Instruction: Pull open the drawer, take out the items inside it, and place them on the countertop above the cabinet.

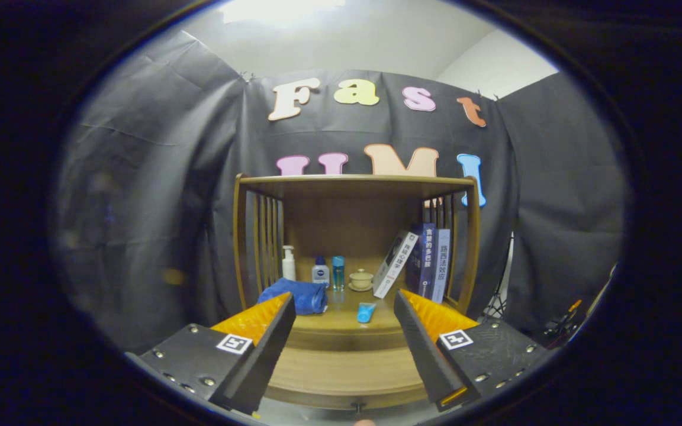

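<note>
Two jaws spread, empty (level), facing cabinet; gripper above drawer front.

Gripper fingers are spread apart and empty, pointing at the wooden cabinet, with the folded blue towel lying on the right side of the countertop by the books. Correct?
Not quite. In the gripper view the folded blue towel lies on the left of the countertop, below the bottles; the books stand on the right. The gripper is indeed open, empty, and facing the wooden cabinet.
</note>
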Tool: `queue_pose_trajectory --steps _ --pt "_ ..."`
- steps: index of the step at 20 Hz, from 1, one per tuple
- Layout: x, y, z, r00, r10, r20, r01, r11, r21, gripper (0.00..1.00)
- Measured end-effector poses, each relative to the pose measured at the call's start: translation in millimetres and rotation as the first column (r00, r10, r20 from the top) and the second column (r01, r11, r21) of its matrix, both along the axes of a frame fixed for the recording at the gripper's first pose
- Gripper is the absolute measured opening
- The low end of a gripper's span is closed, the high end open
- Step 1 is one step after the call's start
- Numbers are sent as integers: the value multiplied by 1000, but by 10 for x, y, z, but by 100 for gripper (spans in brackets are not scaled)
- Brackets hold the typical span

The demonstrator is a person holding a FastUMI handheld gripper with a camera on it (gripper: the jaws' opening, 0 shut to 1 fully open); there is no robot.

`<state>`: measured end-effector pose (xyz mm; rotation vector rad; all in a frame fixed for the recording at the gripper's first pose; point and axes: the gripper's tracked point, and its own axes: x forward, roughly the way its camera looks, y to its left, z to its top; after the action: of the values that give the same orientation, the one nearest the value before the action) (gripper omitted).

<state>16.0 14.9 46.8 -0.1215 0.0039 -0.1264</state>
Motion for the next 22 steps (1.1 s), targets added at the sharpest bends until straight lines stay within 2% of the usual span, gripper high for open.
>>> queue_pose_trajectory --steps 4,7,11,13,22 --pt "-209 -66 -443 1000 -12 -7 12 999 48 99" --pt "-266 -233 -946 994 -37 -103 38 999 1 99" --pt "-320 -376 -1368 991 -28 -132 38 997 73 100" --pt "-340 -504 -1577 986 -46 -158 58 996 74 99" --pt "-235 -611 -2197 970 -50 -237 58 998 27 100"
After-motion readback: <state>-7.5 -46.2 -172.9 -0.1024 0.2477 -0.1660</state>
